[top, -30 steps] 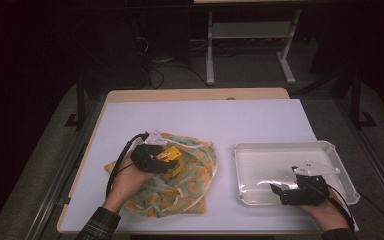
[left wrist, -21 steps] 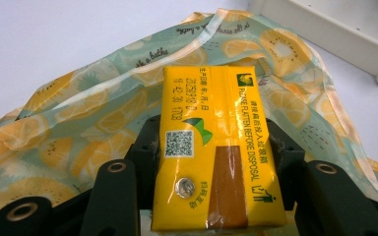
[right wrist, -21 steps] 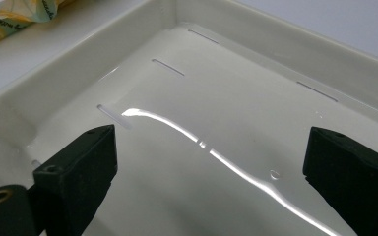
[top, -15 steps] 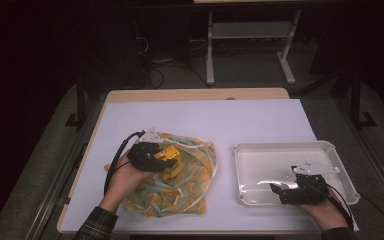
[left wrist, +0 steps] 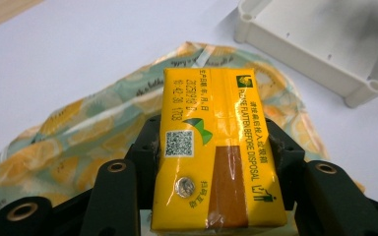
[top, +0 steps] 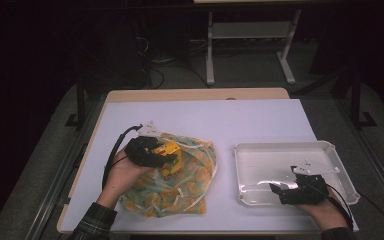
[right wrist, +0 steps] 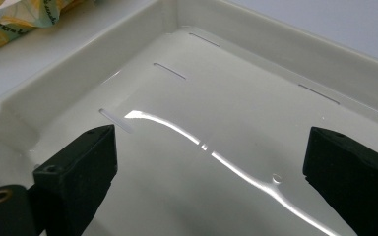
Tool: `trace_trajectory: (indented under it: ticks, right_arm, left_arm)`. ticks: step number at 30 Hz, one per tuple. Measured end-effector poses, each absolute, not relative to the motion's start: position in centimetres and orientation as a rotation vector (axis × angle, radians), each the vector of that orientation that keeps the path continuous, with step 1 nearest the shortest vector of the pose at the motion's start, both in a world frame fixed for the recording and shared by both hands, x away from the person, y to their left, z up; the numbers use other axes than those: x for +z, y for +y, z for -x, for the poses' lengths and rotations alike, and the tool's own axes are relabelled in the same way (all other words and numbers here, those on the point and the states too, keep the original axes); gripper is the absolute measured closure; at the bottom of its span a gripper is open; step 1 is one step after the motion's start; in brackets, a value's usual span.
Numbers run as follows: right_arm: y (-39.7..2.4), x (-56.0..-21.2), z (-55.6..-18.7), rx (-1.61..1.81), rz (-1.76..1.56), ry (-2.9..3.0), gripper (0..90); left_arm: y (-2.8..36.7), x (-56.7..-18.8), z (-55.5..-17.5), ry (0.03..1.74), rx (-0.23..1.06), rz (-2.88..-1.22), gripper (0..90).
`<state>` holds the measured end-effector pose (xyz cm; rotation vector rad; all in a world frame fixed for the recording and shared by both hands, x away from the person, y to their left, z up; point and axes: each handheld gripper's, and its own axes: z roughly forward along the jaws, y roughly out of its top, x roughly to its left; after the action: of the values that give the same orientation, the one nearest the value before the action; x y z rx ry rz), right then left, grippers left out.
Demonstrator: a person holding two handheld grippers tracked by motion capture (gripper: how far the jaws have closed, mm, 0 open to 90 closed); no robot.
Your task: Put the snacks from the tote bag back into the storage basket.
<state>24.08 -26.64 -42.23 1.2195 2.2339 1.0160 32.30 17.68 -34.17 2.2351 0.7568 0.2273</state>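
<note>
two grippers are at work on the white tabletop (top: 260, 120), and we hold one in each hand. our left gripper (top: 166, 156) sits toward the left edge of the tabletop, its black jaws clamped on the two narrow sides of a yellow drink carton (left wrist: 216, 147). in the left gripper view we see the carton lying lengthwise between the jaws, its printed face with a square code and a foil straw spot turned up to the camera. the carton is held over a crumpled bag (top: 180, 187) printed with lemon slices, which lies on the tabletop near its front left corner; whether carton and bag touch, we cannot tell. our right gripper (top: 277, 190) is near the front right corner of the tabletop, hanging inside a shallow white tray (top: 285, 148) close to the tray's front wall. in the right gripper view its jaws stand wide apart with nothing between them, just the glossy tray floor below. bag and tray lie apart, bare tabletop between them.
</note>
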Motion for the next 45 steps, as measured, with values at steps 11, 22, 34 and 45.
trace_trajectory:
  ticks: [11, 22, 34, 45]
  right_arm:
    - [-26.7, -42.2, -24.0, 1.018, -1.214, 2.231, 5.8]
    - [-26.6, -42.2, -24.0, 1.021, -1.214, 2.229, 5.8]
    - [-26.5, -42.2, -24.1, 1.027, -1.211, 2.233, 5.8]
    - [-26.5, -42.2, -24.1, 1.034, -1.217, 2.231, 5.8]
  left_arm:
    - [16.4, -32.7, -32.4, 0.714, 0.230, -2.215, 51.9]
    - [15.1, -32.1, -32.5, 0.690, 0.215, -2.202, 51.9]
    - [13.1, -31.4, -32.8, 0.658, 0.197, -2.190, 52.1]
    - [11.3, -31.2, -33.1, 0.634, 0.185, -2.180, 52.2]
